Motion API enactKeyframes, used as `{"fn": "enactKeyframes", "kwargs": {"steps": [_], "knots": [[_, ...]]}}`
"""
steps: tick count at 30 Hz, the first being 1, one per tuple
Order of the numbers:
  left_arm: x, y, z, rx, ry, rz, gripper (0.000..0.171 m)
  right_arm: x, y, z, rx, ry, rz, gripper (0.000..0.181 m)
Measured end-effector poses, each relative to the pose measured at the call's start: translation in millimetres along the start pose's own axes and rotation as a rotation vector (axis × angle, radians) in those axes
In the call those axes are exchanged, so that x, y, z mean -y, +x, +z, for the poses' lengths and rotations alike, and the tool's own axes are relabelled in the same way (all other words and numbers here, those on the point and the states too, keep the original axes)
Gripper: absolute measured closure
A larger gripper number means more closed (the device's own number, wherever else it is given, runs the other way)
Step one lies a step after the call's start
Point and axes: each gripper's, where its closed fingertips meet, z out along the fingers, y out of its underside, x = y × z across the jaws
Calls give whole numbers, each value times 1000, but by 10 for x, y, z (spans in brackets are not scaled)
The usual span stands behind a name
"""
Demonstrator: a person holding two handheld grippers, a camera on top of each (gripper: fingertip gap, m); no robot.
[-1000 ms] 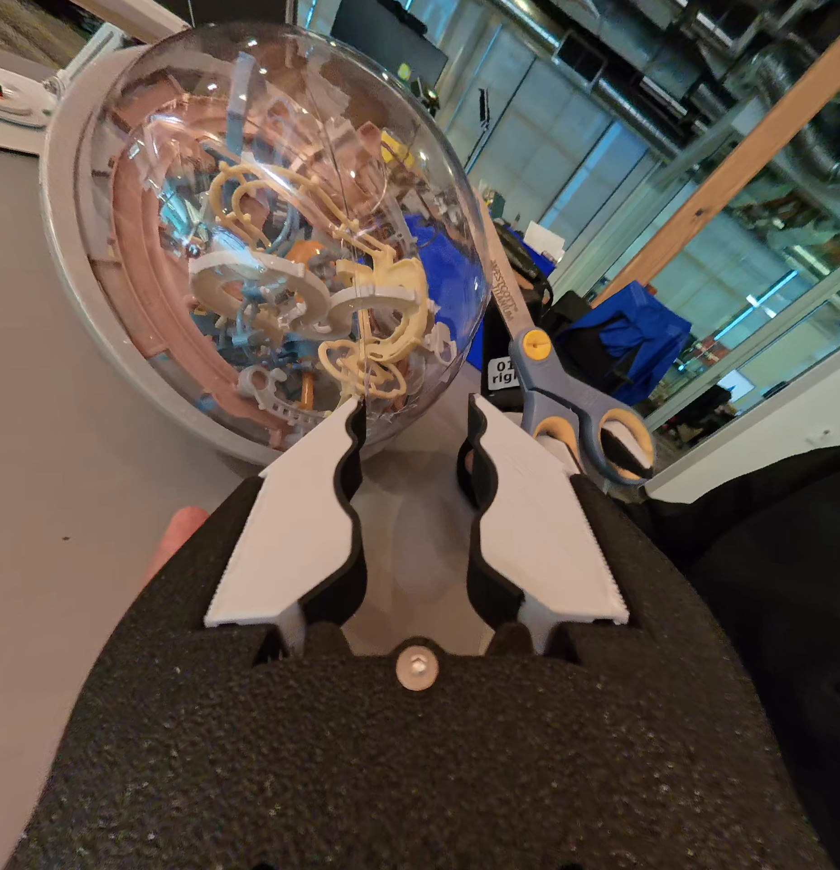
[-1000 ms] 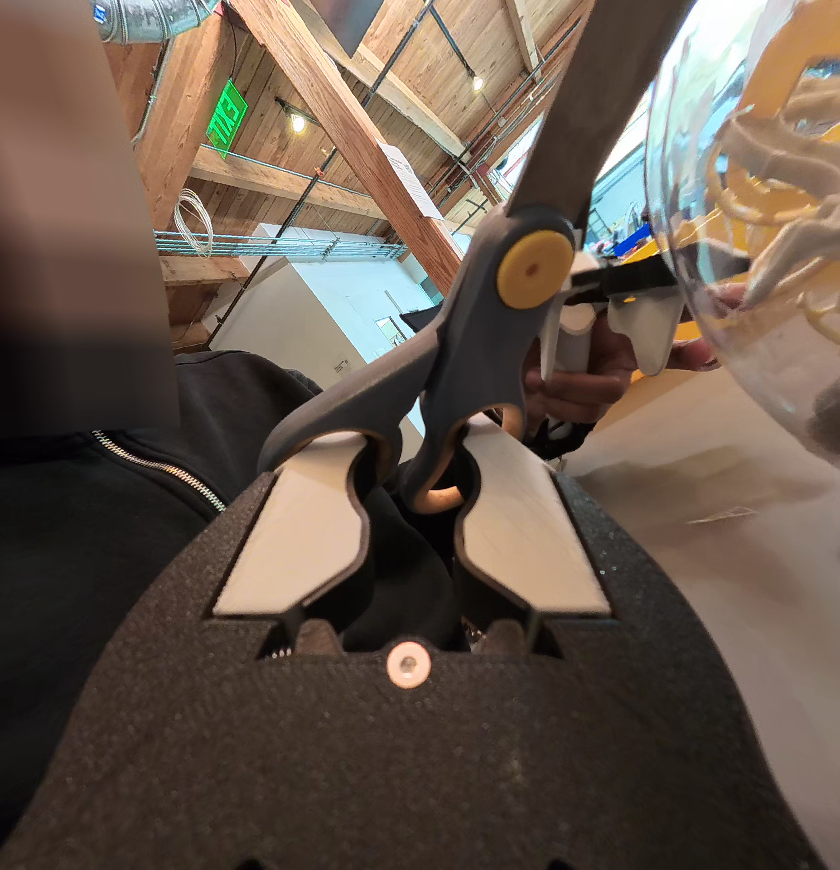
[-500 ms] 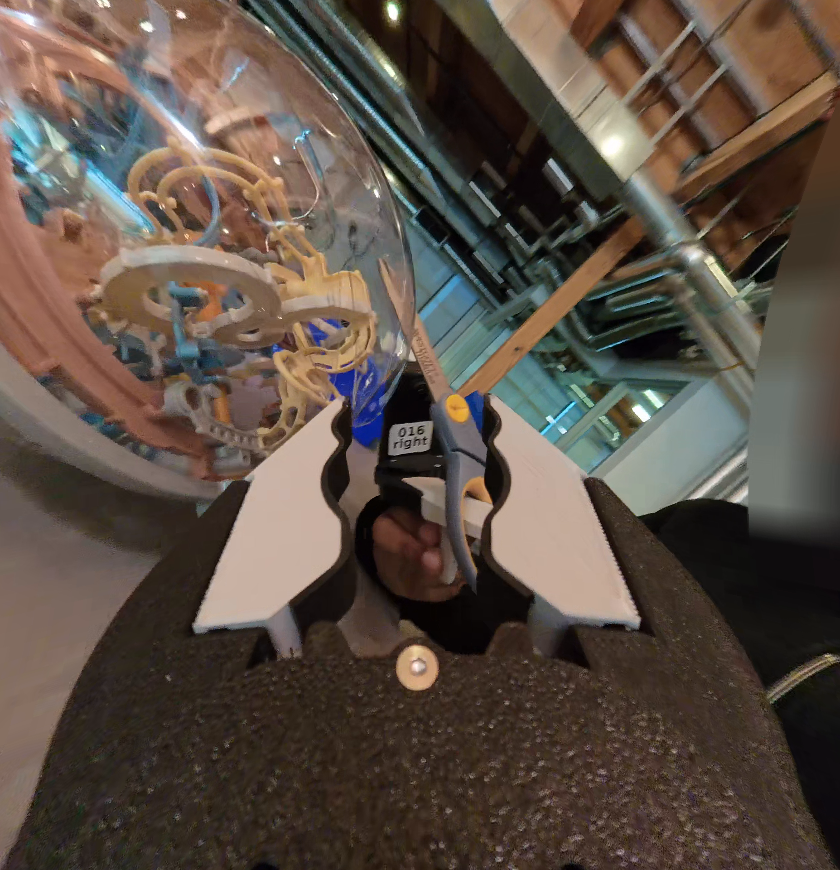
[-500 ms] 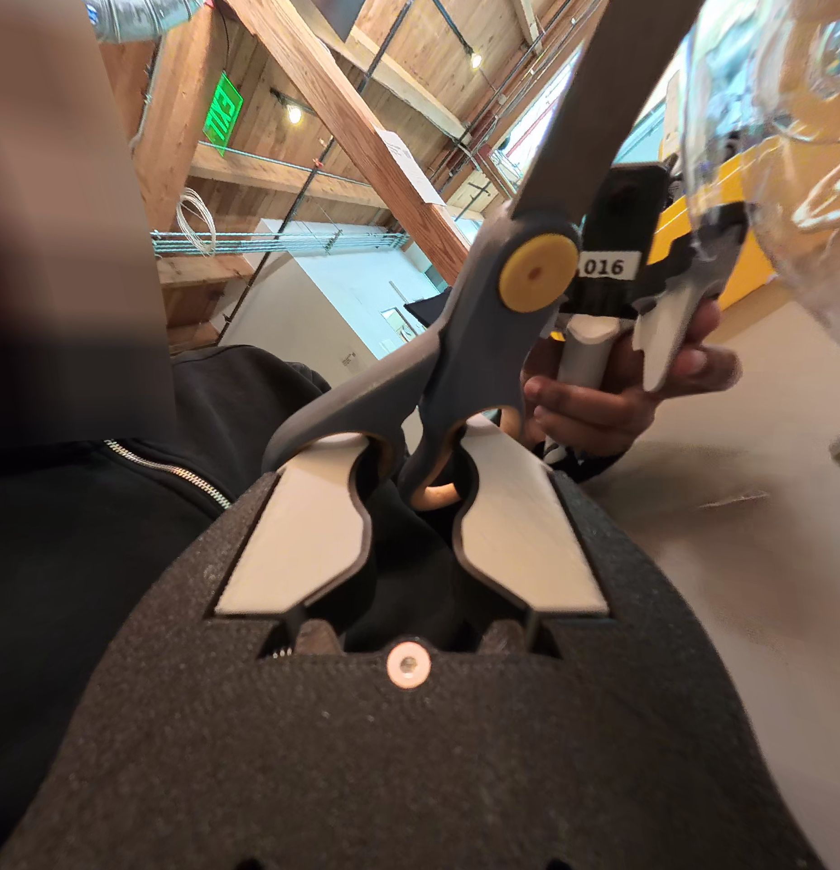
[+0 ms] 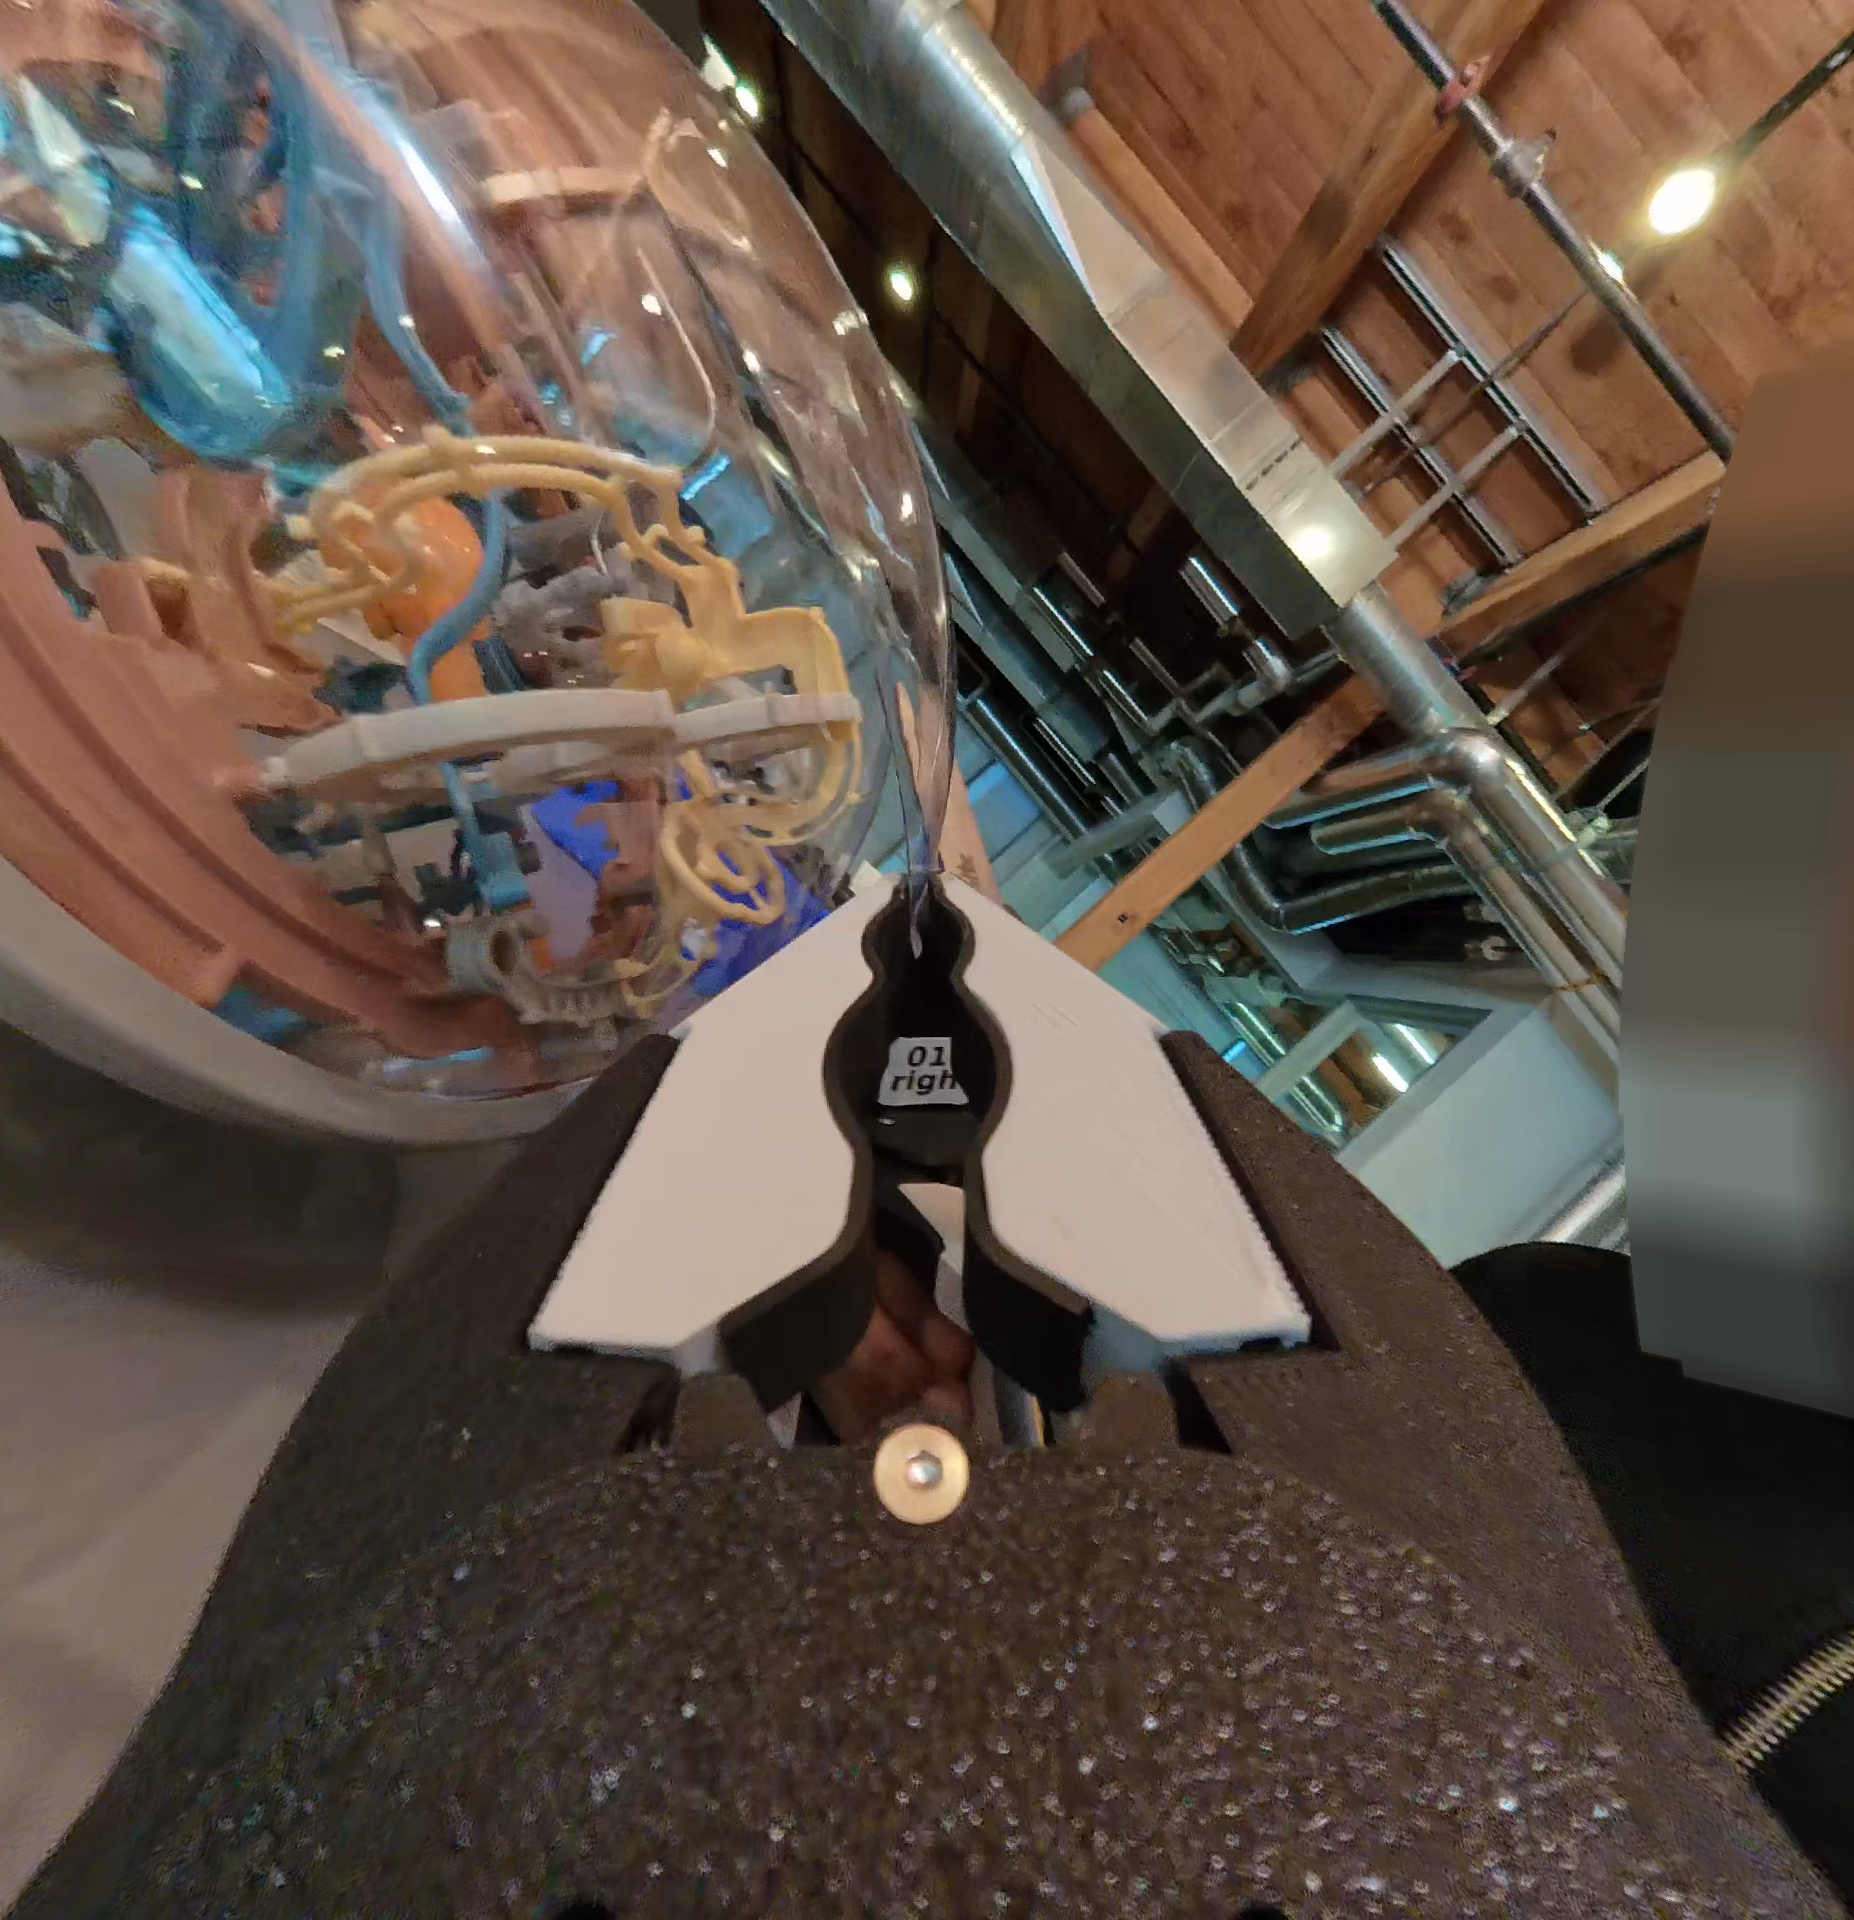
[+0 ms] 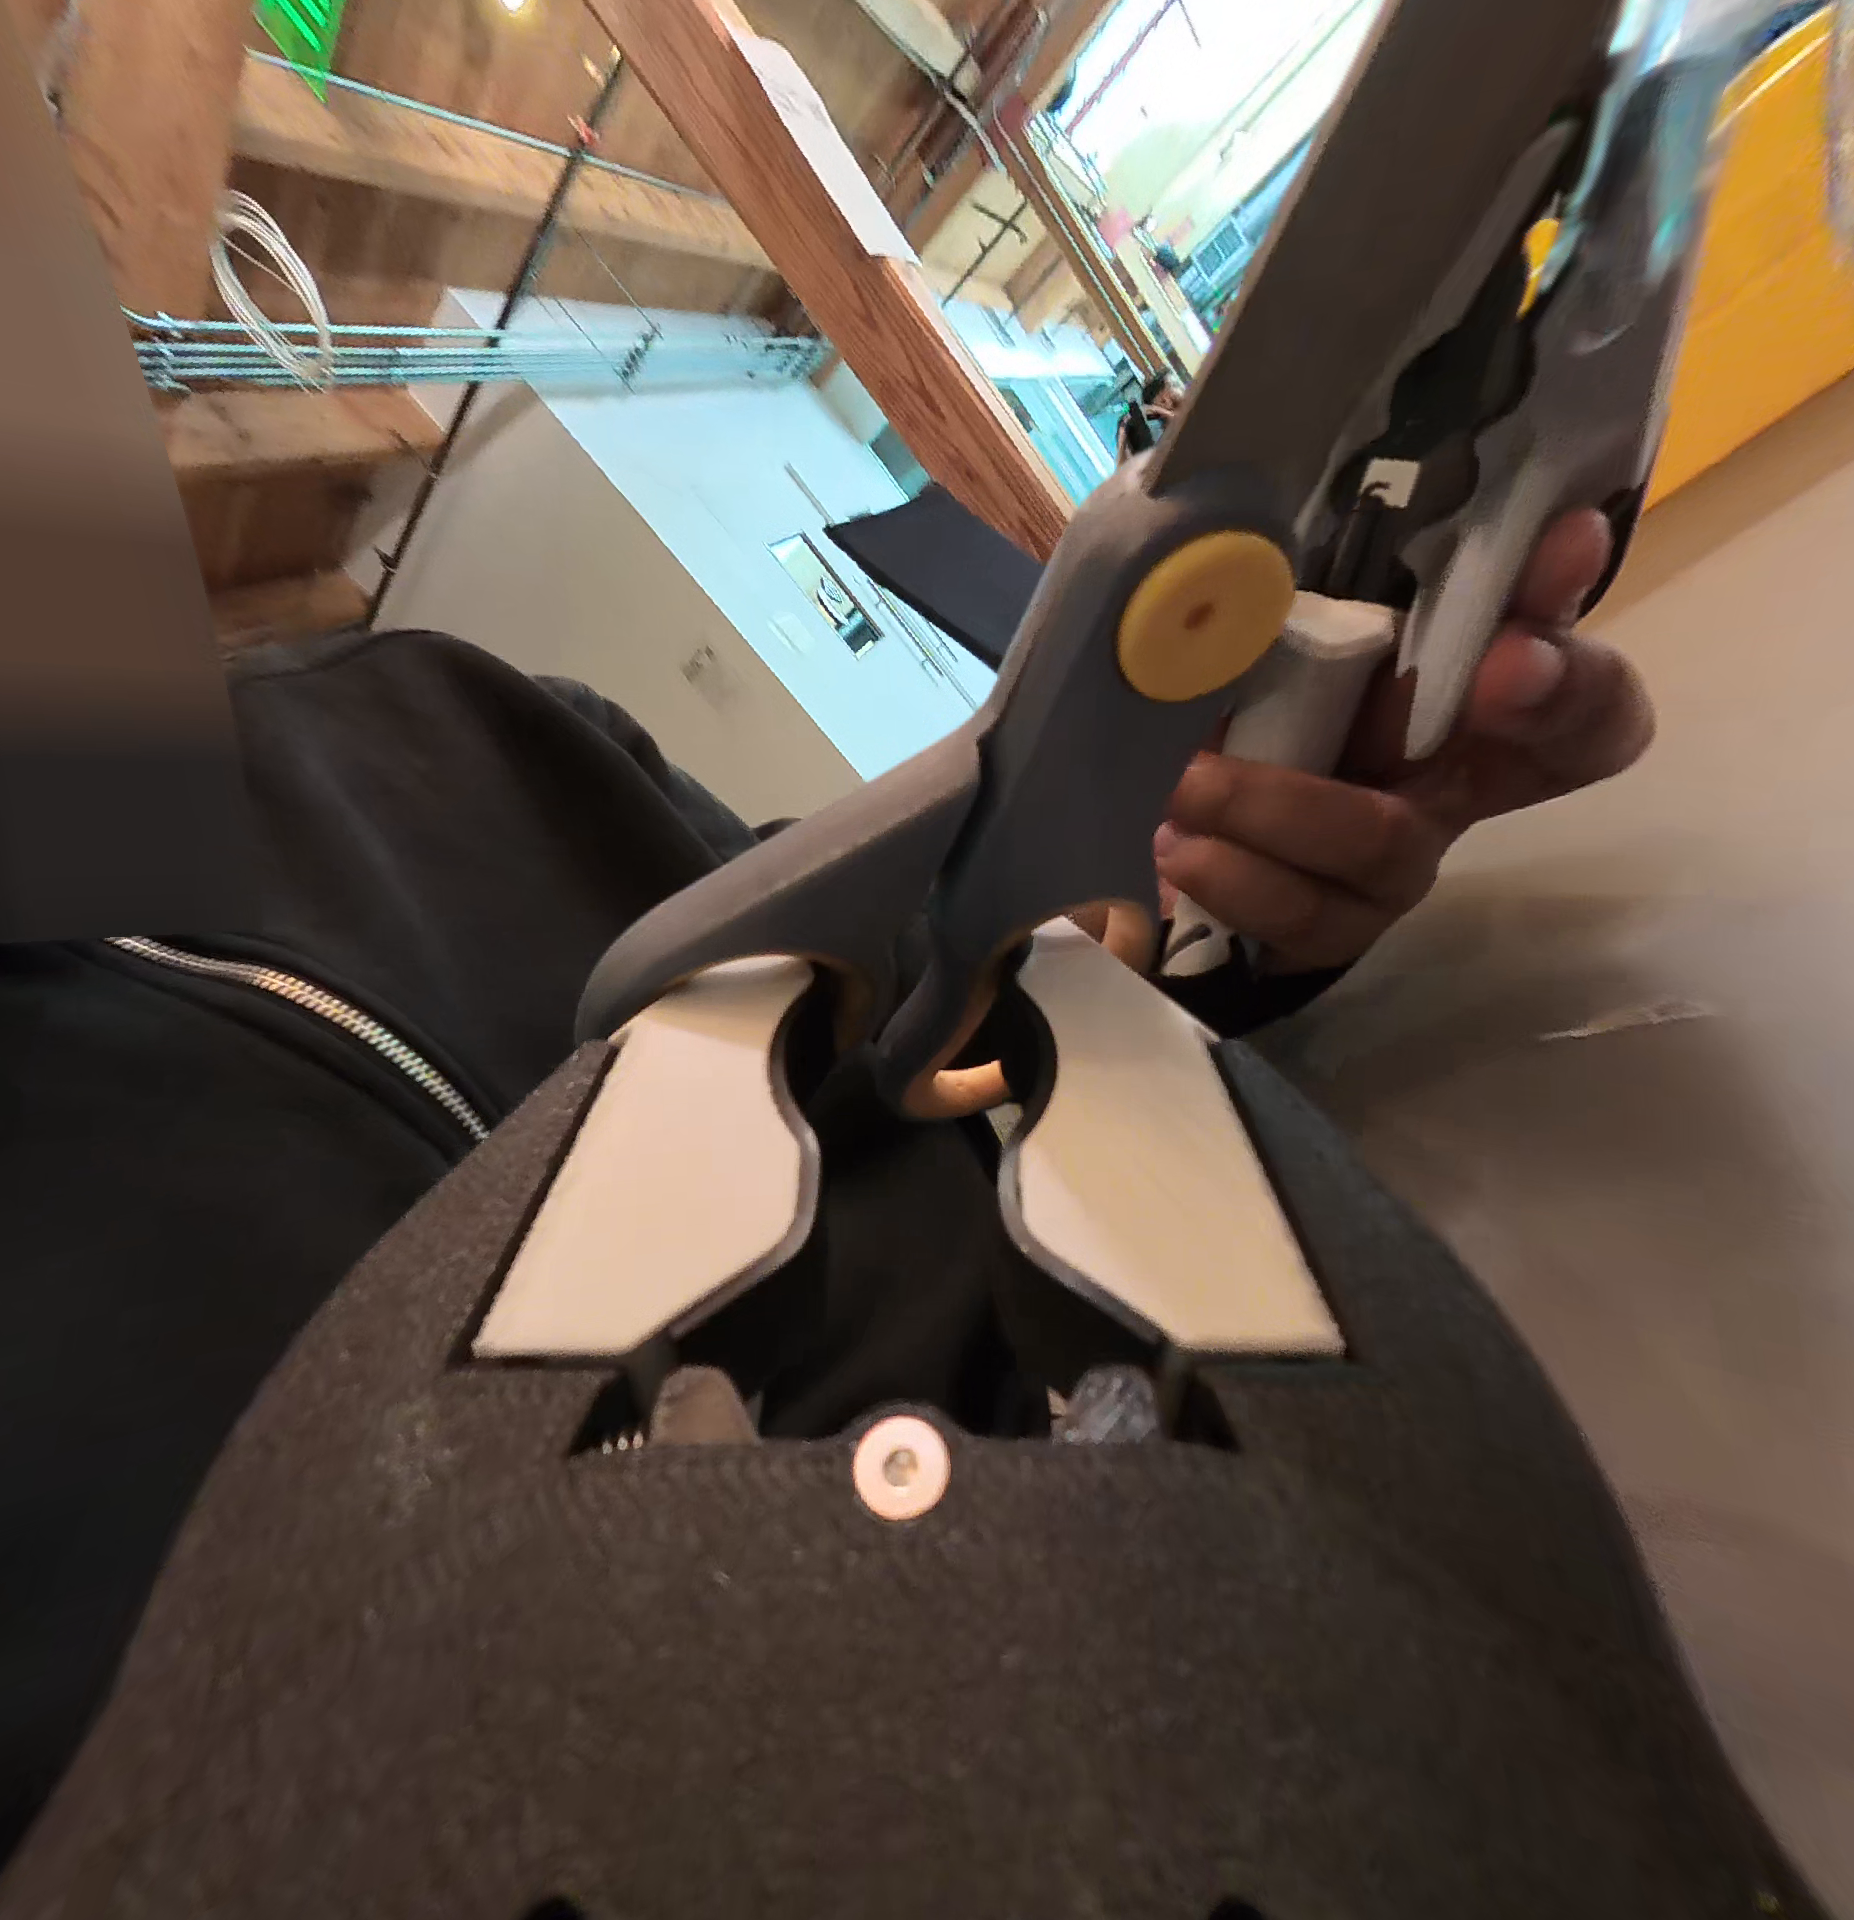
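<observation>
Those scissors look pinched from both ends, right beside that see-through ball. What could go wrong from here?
1. The left tongs grip the scissors only by the thin blade near its tip; smooth metal could slip out.
2. The right tongs hold just the handle end, so the scissors might pivot or open.
3. The clear maze ball appears close beside the blade; a slip might scratch it.
</observation>
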Motion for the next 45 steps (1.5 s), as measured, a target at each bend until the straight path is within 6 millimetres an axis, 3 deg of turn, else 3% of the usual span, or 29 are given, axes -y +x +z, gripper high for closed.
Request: {"fn": "enactKeyframes", "kwargs": {"steps": [4,11,20,25,36,41,45], "knots": [[-49,9,-5,-38,-39,-46,171,34,-5,-16,6,23,4,157],[-185,43,-9,4,-187,89,171,177,-138,-144,119,114,35,154],[-187,84,-128,-15,-290,116,171,133,-210,-289,153,73,104,148],[-281,76,-117,-16,-341,144,171,12,-150,-362,60,-18,85,148],[-279,97,-102,-49,-327,147,171,9,-129,-488,32,-22,93,150],[-238,148,-187,-79,-238,127,171,25,-125,-430,30,-2,94,150],[-161,281,-306,-132,-133,121,171,89,-213,-281,93,112,123,151]]}}
